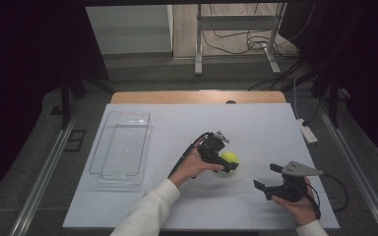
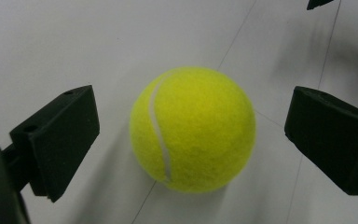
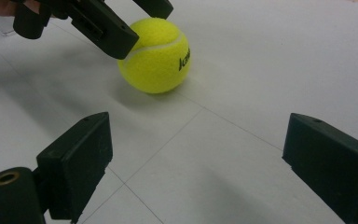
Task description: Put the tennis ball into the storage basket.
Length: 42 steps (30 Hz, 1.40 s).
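With our left gripper (image 2: 191, 135) spread around the ball (image 2: 192, 129) at frame centre, we close evenly across its middle; the right gripper (image 3: 196, 158) waits apart.

Bare bench (image 1: 256, 132) all round the tennis ball (image 1: 229, 159), gaps either side between it and the wide jaws; clear tray (image 1: 121, 147) sits well off left.
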{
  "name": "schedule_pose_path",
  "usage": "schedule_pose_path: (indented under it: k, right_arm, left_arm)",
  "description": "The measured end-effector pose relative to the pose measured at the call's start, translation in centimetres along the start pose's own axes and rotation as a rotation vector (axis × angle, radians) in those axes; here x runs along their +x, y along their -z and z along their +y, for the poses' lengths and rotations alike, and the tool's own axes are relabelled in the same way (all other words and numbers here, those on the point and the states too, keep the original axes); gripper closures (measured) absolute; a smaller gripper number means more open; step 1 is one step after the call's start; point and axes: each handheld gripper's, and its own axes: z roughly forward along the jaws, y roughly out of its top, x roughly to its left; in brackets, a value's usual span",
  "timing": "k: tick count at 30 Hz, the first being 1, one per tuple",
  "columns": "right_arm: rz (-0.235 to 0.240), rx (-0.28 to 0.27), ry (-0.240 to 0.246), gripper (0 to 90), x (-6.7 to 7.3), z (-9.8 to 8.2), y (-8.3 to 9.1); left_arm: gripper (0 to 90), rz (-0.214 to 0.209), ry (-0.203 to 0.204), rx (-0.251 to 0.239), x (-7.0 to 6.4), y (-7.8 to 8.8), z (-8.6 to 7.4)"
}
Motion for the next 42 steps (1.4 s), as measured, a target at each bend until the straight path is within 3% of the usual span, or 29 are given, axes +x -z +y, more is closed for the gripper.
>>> schedule_pose_path:
  k: [13,19,25,42]
  right_arm:
    - [-0.001,-0.001,0.001,8.3,0.0,0.0,0.0]
    - [-0.001,-0.001,-0.001,8.3,-0.1,0.0,0.0]
    - [0.0,-0.001,-0.002,8.3,-0.1,-0.1,0.1]
    - [-0.004,-0.001,0.0,8.4,-0.1,0.0,0.1]
  left_arm:
    - [5.0,-0.001,0.008,0.028,0.1,-1.3,-0.2]
    - [11.9,0.005,0.002,0.039,0.0,-1.8,-0.4]
    - [25.2,0.004,0.003,0.029,-0.1,-1.7,-0.4]
    - [26.9,0.003,-0.015,0.003,-0.4,-0.7,-0.3]
